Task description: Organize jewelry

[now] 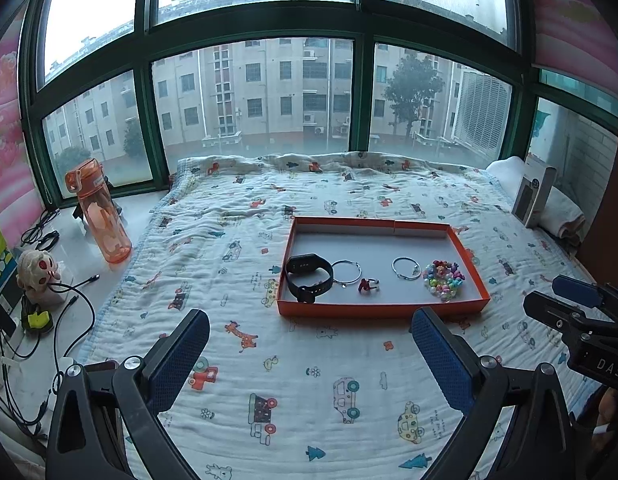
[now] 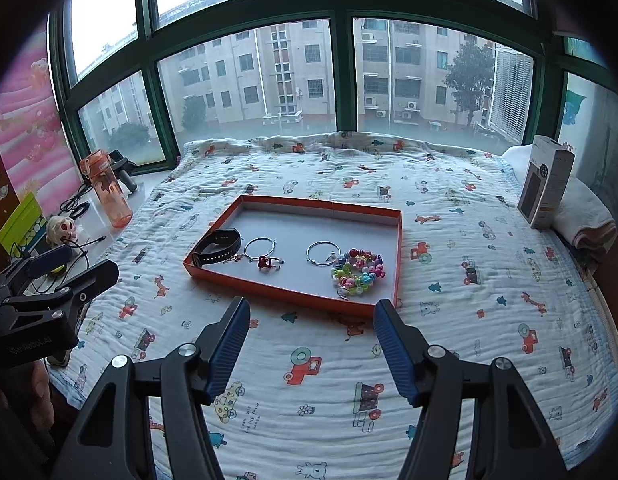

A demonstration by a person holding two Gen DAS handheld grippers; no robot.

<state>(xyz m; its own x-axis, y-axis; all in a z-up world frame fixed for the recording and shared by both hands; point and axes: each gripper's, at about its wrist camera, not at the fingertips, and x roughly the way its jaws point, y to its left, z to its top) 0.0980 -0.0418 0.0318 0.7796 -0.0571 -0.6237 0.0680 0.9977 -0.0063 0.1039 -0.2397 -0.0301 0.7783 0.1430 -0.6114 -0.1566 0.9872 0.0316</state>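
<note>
An orange shallow box [image 1: 383, 309] [image 2: 285, 290] lies on the patterned bedspread. Inside it, left to right, lie a black smartwatch [image 1: 308, 282] [image 2: 217, 247], a silver hoop [image 1: 346, 272] [image 2: 259, 249], a small red ring [image 1: 367, 285] [image 2: 265, 262], a second silver hoop [image 1: 405, 268] [image 2: 321, 253] and a colourful bead bracelet [image 1: 445, 276] [image 2: 357, 271]. My left gripper [image 1: 311, 322] hovers open just in front of the box, with nothing between its fingers. My right gripper [image 2: 311, 312] also stands open before the box's near edge, empty. Each gripper shows at the edge of the other's view.
An orange water bottle [image 1: 99, 214] [image 2: 109, 192], cables and a small plush toy [image 1: 39, 270] sit on the sill at the left. A white carton [image 1: 533, 194] [image 2: 547, 182] leans on folded towels at the right. Windows run along the far side of the bed.
</note>
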